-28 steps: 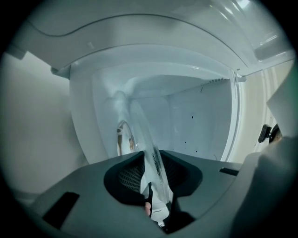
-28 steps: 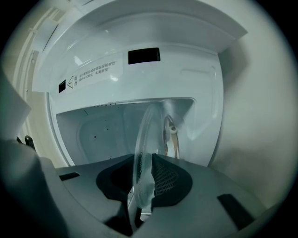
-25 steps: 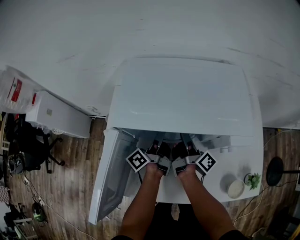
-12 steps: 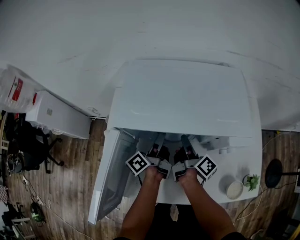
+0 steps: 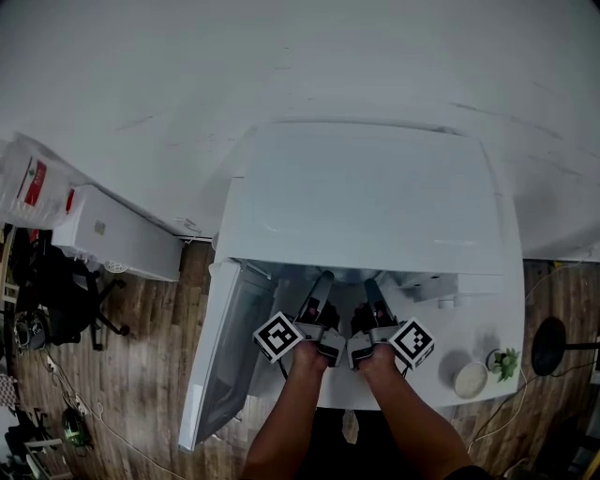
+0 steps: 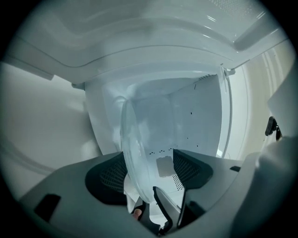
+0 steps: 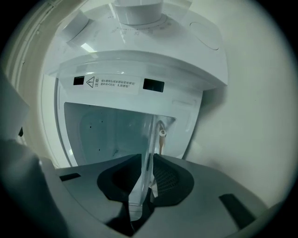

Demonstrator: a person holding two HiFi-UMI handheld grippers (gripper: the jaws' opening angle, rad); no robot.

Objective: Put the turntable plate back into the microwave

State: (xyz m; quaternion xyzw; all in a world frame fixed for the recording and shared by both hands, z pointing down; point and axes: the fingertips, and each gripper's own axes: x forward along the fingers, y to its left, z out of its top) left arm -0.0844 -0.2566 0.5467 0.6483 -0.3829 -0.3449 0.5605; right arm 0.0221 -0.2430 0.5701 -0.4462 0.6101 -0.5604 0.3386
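The white microwave [image 5: 366, 187] stands with its door [image 5: 220, 347] swung open to the left. The clear glass turntable plate [image 6: 135, 153] is held on edge at the mouth of the cavity. My left gripper [image 6: 150, 172] is open. Its jaws have just been opening, and the plate's rim stands between them, close by the left pad with a gap to the right one. My right gripper [image 7: 146, 174] is shut on the plate's [image 7: 150, 139] opposite rim. In the head view both grippers, left [image 5: 323, 281] and right [image 5: 370, 286], reach side by side into the opening, whose top hides the plate.
The microwave's knobs [image 7: 139, 11] and a warning label [image 7: 114, 82] sit beside the cavity. On the white counter [image 5: 469, 328] to the right are a small white bowl [image 5: 471, 378] and a little plant [image 5: 507, 360]. A white unit [image 5: 112, 230] and a chair [image 5: 56, 291] stand at the left.
Both grippers have drawn back a little toward me out of the opening. The microwave and its door have not moved.
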